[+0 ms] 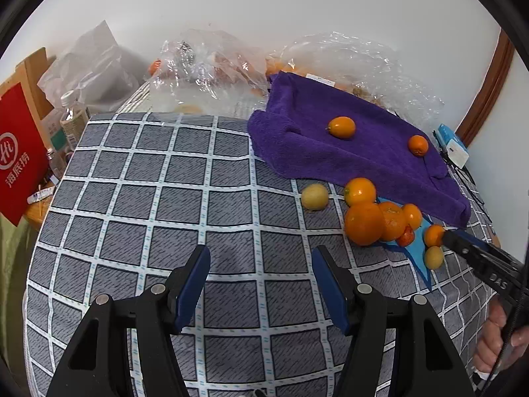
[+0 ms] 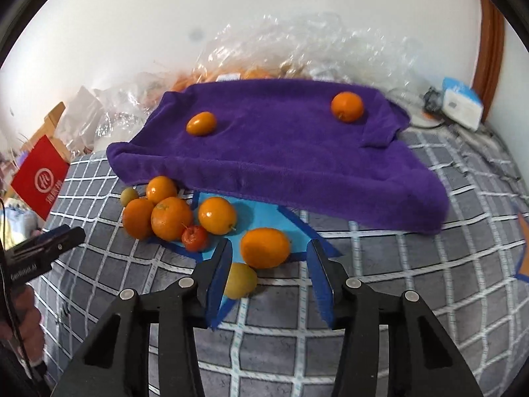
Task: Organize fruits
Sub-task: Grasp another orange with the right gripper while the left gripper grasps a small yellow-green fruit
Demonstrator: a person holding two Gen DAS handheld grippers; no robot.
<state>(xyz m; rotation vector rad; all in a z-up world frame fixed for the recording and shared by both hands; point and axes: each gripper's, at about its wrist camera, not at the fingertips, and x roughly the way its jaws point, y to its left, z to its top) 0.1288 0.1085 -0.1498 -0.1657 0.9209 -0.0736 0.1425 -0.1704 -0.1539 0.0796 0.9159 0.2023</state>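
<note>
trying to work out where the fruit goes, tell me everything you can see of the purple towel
The purple towel is a thick, fuzzy cloth, deep violet, spread out but rumpled, with a folded corner at its right. It lies on the checked tablecloth, raised in the middle as if draped over something hidden. Its front edge overhangs a blue sheet. Two small oranges rest on top, apart. Clear plastic bags sit behind it. Neither hand-held gripper touches it.

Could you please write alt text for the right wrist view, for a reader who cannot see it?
The open right claw points at an orange fruit on a blue mat, beside more orange fruits on a checked cloth. Behind, a purple towel holds two orange fruits.
</note>
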